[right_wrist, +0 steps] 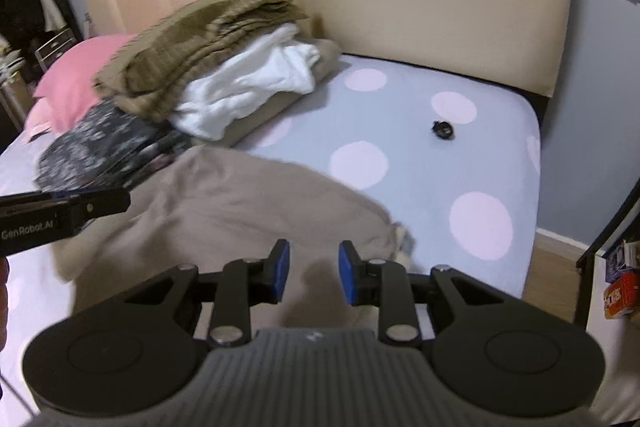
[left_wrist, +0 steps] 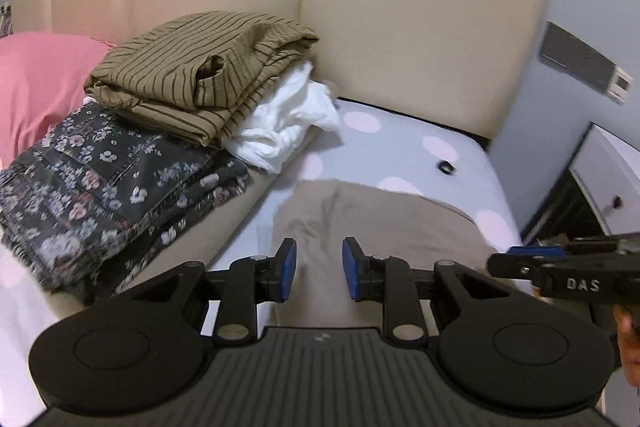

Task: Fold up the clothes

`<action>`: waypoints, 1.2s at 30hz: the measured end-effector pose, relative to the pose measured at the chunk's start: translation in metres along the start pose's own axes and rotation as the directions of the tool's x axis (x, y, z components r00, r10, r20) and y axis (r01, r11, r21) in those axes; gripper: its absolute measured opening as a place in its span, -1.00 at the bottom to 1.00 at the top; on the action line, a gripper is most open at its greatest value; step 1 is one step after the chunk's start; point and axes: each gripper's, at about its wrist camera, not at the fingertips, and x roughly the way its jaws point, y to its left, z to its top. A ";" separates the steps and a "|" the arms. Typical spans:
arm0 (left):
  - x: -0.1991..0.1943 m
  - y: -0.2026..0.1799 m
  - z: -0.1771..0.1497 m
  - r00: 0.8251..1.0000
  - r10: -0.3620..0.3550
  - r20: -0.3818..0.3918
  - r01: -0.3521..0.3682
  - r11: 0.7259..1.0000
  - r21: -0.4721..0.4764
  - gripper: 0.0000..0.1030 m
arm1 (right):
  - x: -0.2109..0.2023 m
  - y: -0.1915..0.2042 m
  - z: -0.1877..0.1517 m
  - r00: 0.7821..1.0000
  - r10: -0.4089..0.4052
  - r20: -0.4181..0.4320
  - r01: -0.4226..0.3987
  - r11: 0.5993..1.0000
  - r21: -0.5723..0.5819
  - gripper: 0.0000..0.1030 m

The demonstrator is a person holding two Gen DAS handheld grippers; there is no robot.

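So both grippers are hanging over the beige garment (right_wrist: 240, 211) that's spread out flat-ish on the bed (right_wrist: 460, 163), nearest the cameras. The left gripper (left_wrist: 319, 269) and right gripper (right_wrist: 308, 269) each have their jaws parted a moderate way with nothing between them. My read: this is the start of a fold, nothing grabbed yet. Next move probably calls for dropping down to pinch an edge or corners of that beige piece, one gripper per side, then carrying it over itself.

Already stacked by the headboard (left_wrist: 420, 7): a striped olive shirt (left_wrist: 192, 67) on top of a crumpled white garment (left_wrist: 288, 119) and a dark floral piece (left_wrist: 100, 183), with a pink pillow (left_wrist: 40, 79) behind.

Sheet is grey-blue with pale pink dots, and a small black object (right_wrist: 442, 129) lies on it, well apart from the clothes. Pale blue-grey walls, and a white drawer unit (left_wrist: 612, 187) sits off to the right.
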 end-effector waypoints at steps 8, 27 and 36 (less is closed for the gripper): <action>0.006 -0.003 -0.037 0.992 0.069 -0.106 -0.069 0.998 0.012 -0.67 | -0.002 0.021 -0.028 0.994 0.009 -0.105 -0.018 0.996 -0.087 -0.46; -0.072 -0.037 -0.056 0.982 0.186 0.011 -0.186 0.982 -0.008 0.11 | -0.056 0.024 -0.032 0.998 0.010 0.061 -0.002 0.990 -0.139 0.00; -0.136 -0.075 -0.070 0.951 0.280 0.134 -0.274 0.960 -0.061 0.45 | -0.110 0.027 -0.062 0.993 0.033 0.112 -0.014 0.987 -0.160 0.27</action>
